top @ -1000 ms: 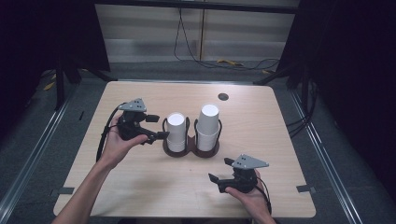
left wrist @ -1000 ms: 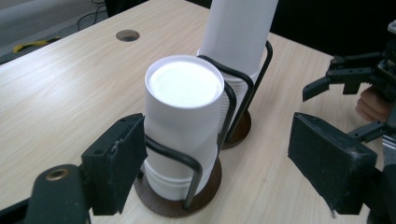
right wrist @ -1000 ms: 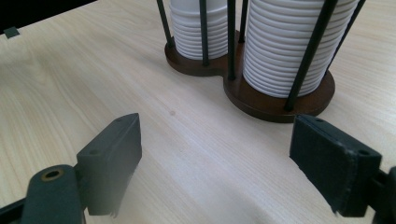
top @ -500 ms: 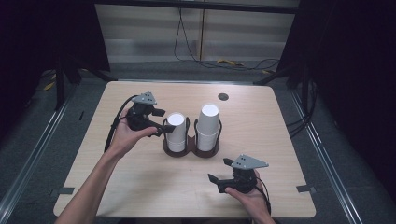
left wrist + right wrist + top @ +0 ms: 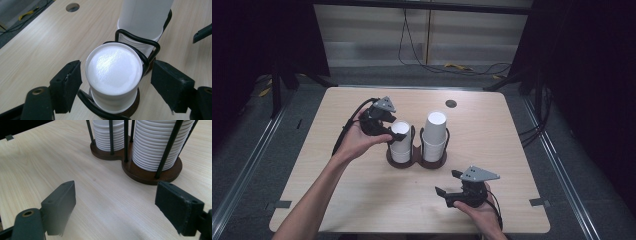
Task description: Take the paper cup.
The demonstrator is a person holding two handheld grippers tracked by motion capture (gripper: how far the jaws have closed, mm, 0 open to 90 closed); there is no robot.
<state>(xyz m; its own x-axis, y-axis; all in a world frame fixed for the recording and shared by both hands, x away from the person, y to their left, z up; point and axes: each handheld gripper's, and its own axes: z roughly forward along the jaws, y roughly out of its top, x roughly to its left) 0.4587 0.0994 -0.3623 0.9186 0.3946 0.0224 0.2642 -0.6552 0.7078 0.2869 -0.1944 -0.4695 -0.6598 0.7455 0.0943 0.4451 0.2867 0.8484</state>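
Note:
A dark wooden cup holder (image 5: 418, 161) with black wire loops stands mid-table and carries two stacks of upturned white paper cups. My left gripper (image 5: 396, 131) reaches the top of the left stack (image 5: 401, 145) from the left. In the left gripper view the top cup (image 5: 113, 75) sits between the pads (image 5: 71, 83), with a small gap on each side; the jaws have just been closing around it. The taller right stack (image 5: 434, 134) stands behind it. My right gripper (image 5: 446, 182) rests near the table's front edge, open, with nothing between its jaws (image 5: 116, 192), facing the holder (image 5: 140, 170).
A round cable hole (image 5: 451, 104) lies in the tabletop behind the holder. Bare wood stretches to the left and right of the holder. Cables run along the floor beyond the far edge. The tip of the right gripper (image 5: 202, 32) shows far off in the left gripper view.
My left hand has carried its gripper rightward to the left stack, and its jaws have narrowed around the top cup. The right hand and the cups have stayed put.

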